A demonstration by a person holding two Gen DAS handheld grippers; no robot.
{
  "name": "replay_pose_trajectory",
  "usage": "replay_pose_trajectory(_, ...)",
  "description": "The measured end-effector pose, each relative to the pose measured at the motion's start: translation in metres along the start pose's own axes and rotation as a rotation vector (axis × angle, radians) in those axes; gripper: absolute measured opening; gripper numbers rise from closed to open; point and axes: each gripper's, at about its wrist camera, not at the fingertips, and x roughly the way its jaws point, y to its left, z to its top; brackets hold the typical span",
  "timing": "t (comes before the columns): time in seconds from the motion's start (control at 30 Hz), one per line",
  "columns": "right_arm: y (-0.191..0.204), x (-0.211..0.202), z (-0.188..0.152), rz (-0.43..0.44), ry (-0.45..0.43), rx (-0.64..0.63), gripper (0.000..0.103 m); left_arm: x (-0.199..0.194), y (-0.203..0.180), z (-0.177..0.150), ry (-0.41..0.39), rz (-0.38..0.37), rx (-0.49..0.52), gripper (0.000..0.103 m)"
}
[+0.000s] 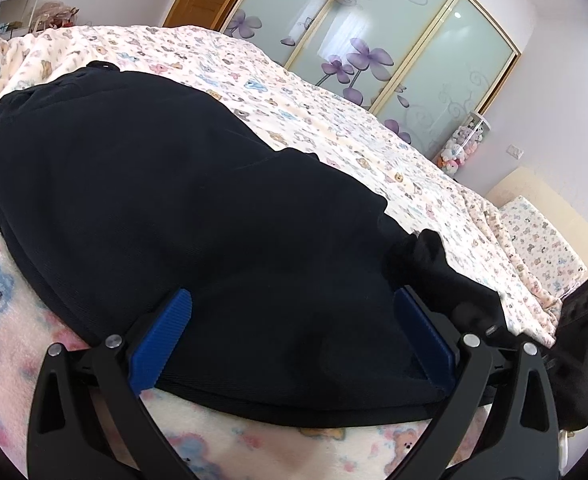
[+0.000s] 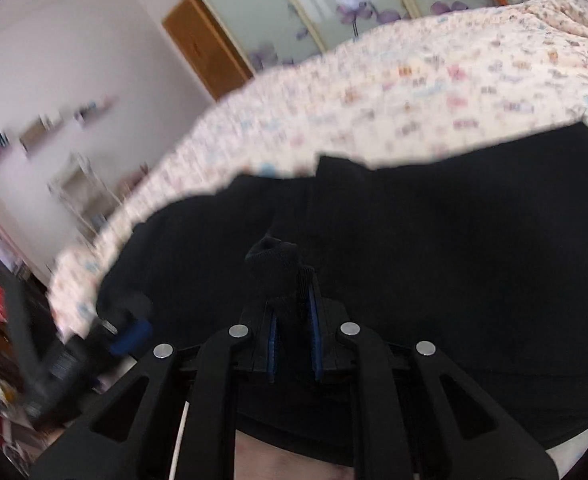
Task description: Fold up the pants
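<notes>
Two grippers work over black pants (image 1: pixel 166 200) spread on a bed with a teddy-bear print blanket (image 1: pixel 334 120). Seen from the left wrist, the left gripper (image 1: pixel 294 332) stands spread wide, its blue pads (image 1: pixel 162 340) resting on the near edge of the dark fabric without pinching it. Seen from the right wrist, the right gripper (image 2: pixel 294 340) is clenched on a bunched fold of the pants, the cloth rising between its narrow blue pads. A floral sliding wardrobe (image 1: pixel 394 40) stands beyond the bed.

Both wrist fisheyes sit close behind their tongs, angled down over the black pants (image 1: pixel 198 208) on the bed (image 1: pixel 334 112); both share the floral wardrobe doors (image 1: pixel 394 52) beyond.
</notes>
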Motion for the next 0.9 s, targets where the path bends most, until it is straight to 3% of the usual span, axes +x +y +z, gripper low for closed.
replay_pose_trajectory(0.07, 0.011, 0.002, 0.002, -0.021, 0.002, -0.044, 0.013, 0.000, -0.001, -0.001, 0.001, 0.007, 0.003, 0.101)
replay_pose_trajectory(0.13, 0.020, 0.023, -0.003, -0.040, 0.085, -0.090, 0.014, 0.000, -0.001, -0.001, 0.001, 0.003, 0.001, 0.101)
replay_pose_trajectory(0.2, 0.026, 0.044, -0.020, -0.093, 0.227, -0.184, 0.016, -0.002, -0.001, -0.002, 0.000, -0.005, -0.005, 0.101)
replay_pose_trajectory(0.23, 0.030, 0.042, -0.023, -0.101, 0.223, -0.219, 0.020, -0.002, -0.001, -0.002, 0.000, -0.008, -0.008, 0.101)
replay_pose_trajectory(0.33, 0.042, 0.034, -0.025, -0.037, 0.281, -0.275, 0.059, -0.002, -0.001, -0.002, 0.001, -0.008, -0.006, 0.101)
replay_pose_trajectory(0.37, 0.044, 0.031, -0.025, -0.020, 0.291, -0.277, 0.065, -0.003, -0.001, -0.002, 0.001, -0.007, -0.006, 0.101)
replay_pose_trajectory(0.47, 0.044, 0.020, -0.019, 0.065, 0.249, -0.230, 0.065, -0.005, -0.002, -0.001, -0.003, -0.017, -0.011, 0.101)
replay_pose_trajectory(0.53, 0.033, 0.012, -0.013, 0.164, 0.188, -0.106, 0.065, -0.011, -0.002, 0.000, -0.017, -0.045, -0.023, 0.101)
replay_pose_trajectory(0.6, 0.024, 0.023, -0.010, 0.238, 0.187, 0.025, 0.065, -0.018, -0.002, 0.001, -0.047, -0.080, -0.032, 0.101)
replay_pose_trajectory(0.67, 0.013, 0.043, -0.018, 0.271, 0.262, 0.129, 0.068, -0.030, -0.001, 0.003, -0.098, -0.112, -0.040, 0.101)
replay_pose_trajectory(0.77, 0.014, 0.048, -0.021, 0.274, 0.286, 0.124, 0.068, -0.047, 0.004, 0.006, -0.159, -0.153, -0.054, 0.101)
replay_pose_trajectory(0.83, 0.013, 0.037, -0.015, 0.286, 0.304, 0.161, 0.069, -0.060, 0.013, 0.010, -0.159, -0.164, -0.083, 0.101)
replay_pose_trajectory(0.9, 0.009, 0.017, -0.011, 0.305, 0.302, 0.154, 0.078, -0.069, 0.025, 0.017, -0.132, -0.152, -0.135, 0.101)
